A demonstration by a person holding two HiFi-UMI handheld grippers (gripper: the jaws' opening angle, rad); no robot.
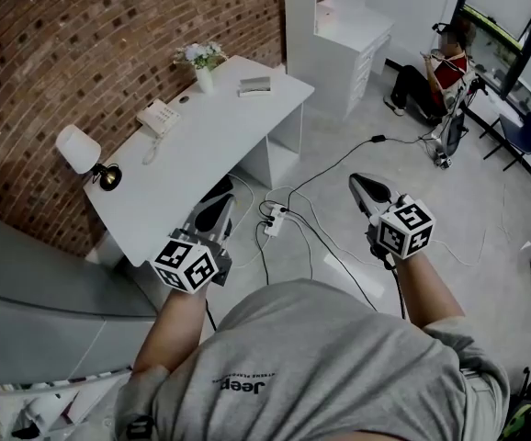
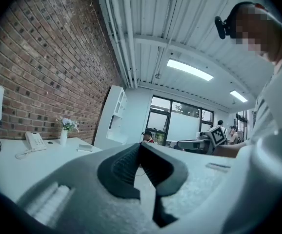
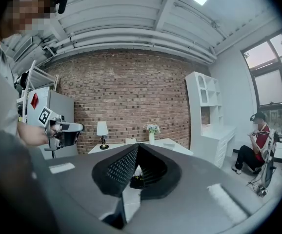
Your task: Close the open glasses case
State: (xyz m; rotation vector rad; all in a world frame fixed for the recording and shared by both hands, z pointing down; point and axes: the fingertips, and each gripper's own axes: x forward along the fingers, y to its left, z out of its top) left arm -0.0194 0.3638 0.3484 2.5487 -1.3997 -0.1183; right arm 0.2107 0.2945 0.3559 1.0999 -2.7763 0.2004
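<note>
A white desk [image 1: 187, 154] stands against the brick wall. Near its far end lies a small grey flat case [image 1: 254, 85], which also shows as a small flat thing [image 2: 86, 147] in the left gripper view; whether it is open I cannot tell from here. My left gripper [image 1: 212, 211] hangs over the floor just off the desk's near corner, jaws shut and holding nothing. My right gripper [image 1: 365, 186] is out over the floor to the right, well away from the desk, also shut and holding nothing. Both sets of tips meet in their own views, the left gripper [image 2: 140, 145] and the right gripper [image 3: 137, 146].
On the desk are a white lamp [image 1: 79, 150], a telephone [image 1: 158, 118] and a vase of flowers [image 1: 203, 67]. A power strip with cables [image 1: 275, 220] lies on the floor by the desk. A white shelf unit [image 1: 334, 26] stands behind, with a seated person [image 1: 435, 72] beyond it.
</note>
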